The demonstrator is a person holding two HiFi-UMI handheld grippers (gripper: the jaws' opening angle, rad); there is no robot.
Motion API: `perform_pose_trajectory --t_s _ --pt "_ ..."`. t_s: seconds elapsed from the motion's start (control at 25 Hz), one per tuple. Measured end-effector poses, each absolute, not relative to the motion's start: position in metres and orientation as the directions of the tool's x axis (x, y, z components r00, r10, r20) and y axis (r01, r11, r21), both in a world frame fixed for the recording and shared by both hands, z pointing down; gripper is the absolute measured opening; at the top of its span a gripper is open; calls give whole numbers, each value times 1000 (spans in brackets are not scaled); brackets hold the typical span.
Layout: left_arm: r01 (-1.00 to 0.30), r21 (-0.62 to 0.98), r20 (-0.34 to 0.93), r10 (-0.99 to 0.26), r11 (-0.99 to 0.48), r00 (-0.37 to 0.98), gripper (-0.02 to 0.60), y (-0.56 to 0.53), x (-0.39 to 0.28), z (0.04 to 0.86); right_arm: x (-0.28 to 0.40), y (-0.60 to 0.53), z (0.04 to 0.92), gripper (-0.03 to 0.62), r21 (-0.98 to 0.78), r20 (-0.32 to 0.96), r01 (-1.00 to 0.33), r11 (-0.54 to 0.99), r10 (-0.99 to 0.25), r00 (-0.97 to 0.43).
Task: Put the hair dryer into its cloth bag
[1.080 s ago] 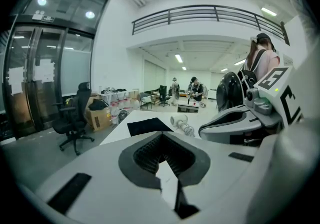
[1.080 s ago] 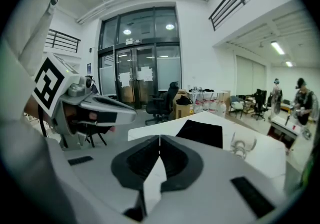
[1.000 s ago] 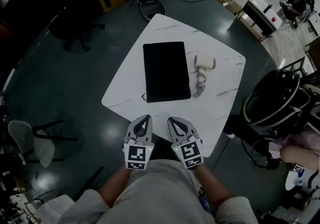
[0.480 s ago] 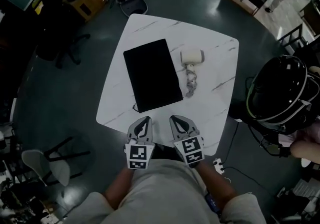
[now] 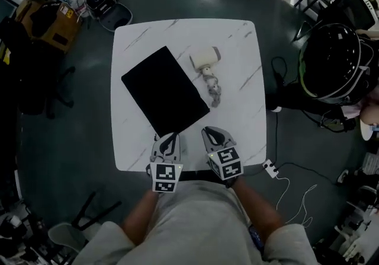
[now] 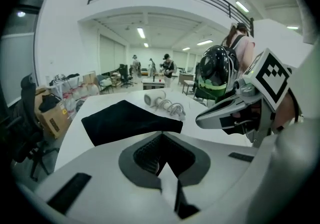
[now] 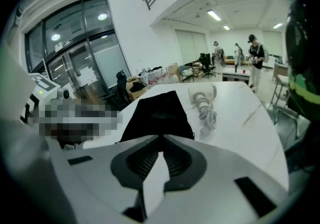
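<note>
while left gripper and right gripper are held shut (empty), the flat bag may be shoved, not pinched.

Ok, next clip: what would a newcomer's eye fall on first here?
The flat black cloth bag lying askew on the white marble-patterned table, with the white hair dryer and its coiled cord beside it. At the near edge, the left gripper and right gripper are side by side, fingers shut and empty.

Left tongs closed — cloth bag ahead.
</note>
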State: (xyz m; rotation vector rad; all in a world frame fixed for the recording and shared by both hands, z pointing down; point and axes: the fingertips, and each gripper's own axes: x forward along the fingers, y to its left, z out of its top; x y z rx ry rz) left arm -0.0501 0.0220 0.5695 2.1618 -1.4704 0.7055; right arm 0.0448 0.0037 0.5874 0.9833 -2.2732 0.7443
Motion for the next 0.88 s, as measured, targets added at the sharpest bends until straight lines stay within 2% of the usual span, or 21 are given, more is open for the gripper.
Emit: perform_pose_trajectory --t_s 0.16,0.28,0.44,0.68,0.88 --pt "-892 99 636 -662 -441 398 9 20 -59 580 41 0 600 25 -285 694 -844 454 -510 -508" --pt "-875 101 642 -641 -473 421 9 16 -68 590 37 -12 614 89 -323 693 -865 385 -526 -493" --pt "-864 105 654 -620 -493 433 9 16 -74 602 37 -24 635 109 -359 711 -886 294 -529 -463" --pt "-863 119 668 -604 -491 435 9 19 -77 604 38 -36 665 124 -323 779 -915 242 -481 -402" --pt "-866 115 680 -597 -486 426 9 17 -84 607 33 -46 671 129 -335 779 -916 221 -482 -401"
